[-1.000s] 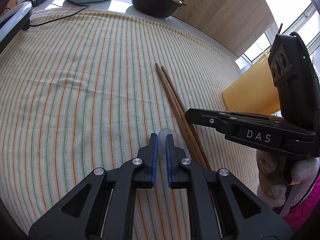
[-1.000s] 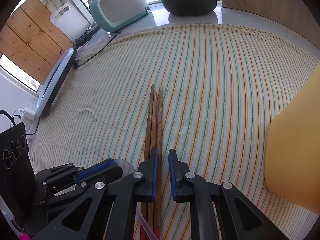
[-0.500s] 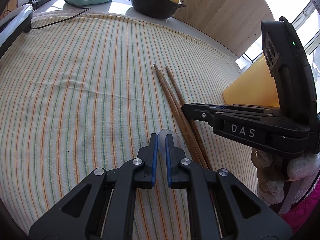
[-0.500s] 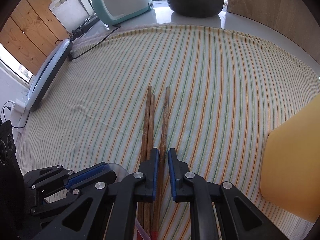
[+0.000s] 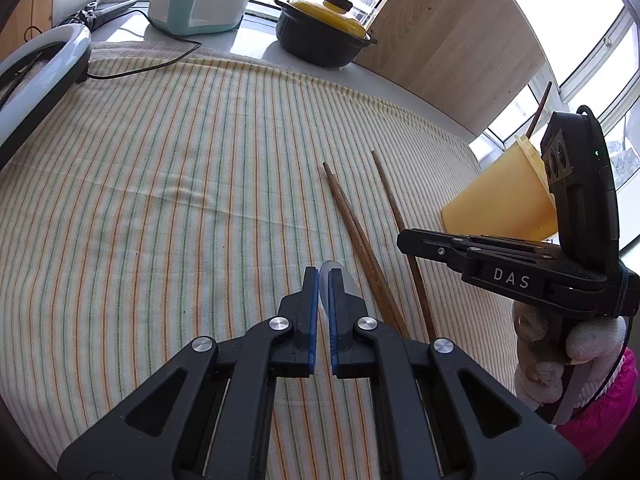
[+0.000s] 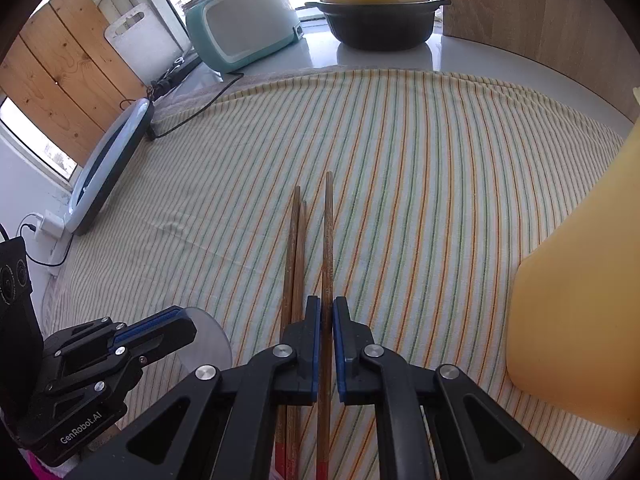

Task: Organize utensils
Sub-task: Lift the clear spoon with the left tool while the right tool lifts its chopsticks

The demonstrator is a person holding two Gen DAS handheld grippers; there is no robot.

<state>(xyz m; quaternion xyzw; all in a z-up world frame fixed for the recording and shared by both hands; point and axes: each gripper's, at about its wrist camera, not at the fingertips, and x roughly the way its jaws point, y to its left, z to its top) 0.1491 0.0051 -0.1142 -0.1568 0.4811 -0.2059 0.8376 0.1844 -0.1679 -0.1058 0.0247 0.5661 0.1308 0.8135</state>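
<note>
Striped cloth; right gripper clamps one chopstick, beside two others

— Plenty of daylight from those windows at the back; they're blown out white.
— Yes, and glare on the table by the pot. Sharp centre, but the striped cloth bows, corners going black.

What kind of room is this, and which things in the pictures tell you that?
Most likely a home kitchen counter beside a window. A black casserole pot with a yellow lid and a teal rice cooker stand at the back, and wooden chopsticks lie on the striped cloth.
</note>
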